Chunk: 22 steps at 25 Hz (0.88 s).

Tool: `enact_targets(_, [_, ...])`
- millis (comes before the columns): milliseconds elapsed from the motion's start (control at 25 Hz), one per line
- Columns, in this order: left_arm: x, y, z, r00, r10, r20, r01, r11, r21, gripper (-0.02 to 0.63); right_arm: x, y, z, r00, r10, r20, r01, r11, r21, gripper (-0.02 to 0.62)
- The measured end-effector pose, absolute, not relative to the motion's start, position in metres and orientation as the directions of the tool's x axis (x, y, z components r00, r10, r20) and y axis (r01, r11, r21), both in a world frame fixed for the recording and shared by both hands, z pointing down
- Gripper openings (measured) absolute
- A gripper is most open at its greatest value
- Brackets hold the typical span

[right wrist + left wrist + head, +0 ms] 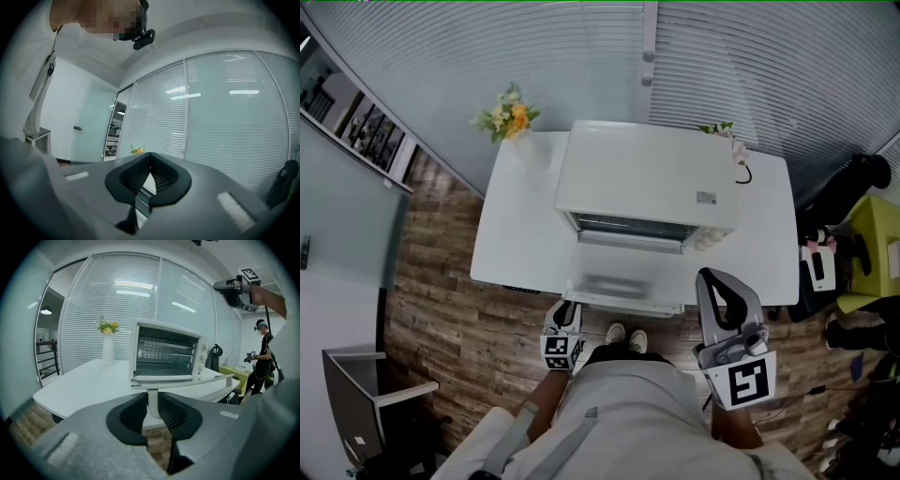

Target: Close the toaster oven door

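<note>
A white toaster oven [647, 183] stands on the white table [516, 234]. Its glass door [623, 277] hangs open, lying flat toward me. The door's white handle bar [187, 382] runs along its front edge. My left gripper [566, 314] is at the handle's left end. In the left gripper view the left gripper [152, 411] is shut on the handle's white post [152, 401]. My right gripper [712, 277] is raised off to the right of the door, touching nothing. In its own view the right gripper [150, 159] has its pads together with nothing between them.
A white vase of yellow flowers [514, 117] stands at the table's back left corner. A small flower sprig [727, 136] lies at the back right. A grey chair [366, 394] sits on the wood floor at the left. Another person [262, 357] stands by a yellow-green seat [877, 239] at the right.
</note>
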<state>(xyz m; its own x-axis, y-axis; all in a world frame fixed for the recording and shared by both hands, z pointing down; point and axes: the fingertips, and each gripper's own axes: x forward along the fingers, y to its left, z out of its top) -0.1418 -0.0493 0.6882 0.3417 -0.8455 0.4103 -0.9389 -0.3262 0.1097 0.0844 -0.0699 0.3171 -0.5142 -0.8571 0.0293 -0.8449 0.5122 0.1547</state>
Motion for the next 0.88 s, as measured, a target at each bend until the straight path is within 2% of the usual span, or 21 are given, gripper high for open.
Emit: enact_targets(880, [-0.140, -0.064, 0.646, 0.326, -0.886, 0.331, -0.945, -0.302, 0.125, 0.078, 0.083, -0.069, 0.313, -0.520, -0.854, 0.015, -0.843, 0.516, 0.153, 0.005])
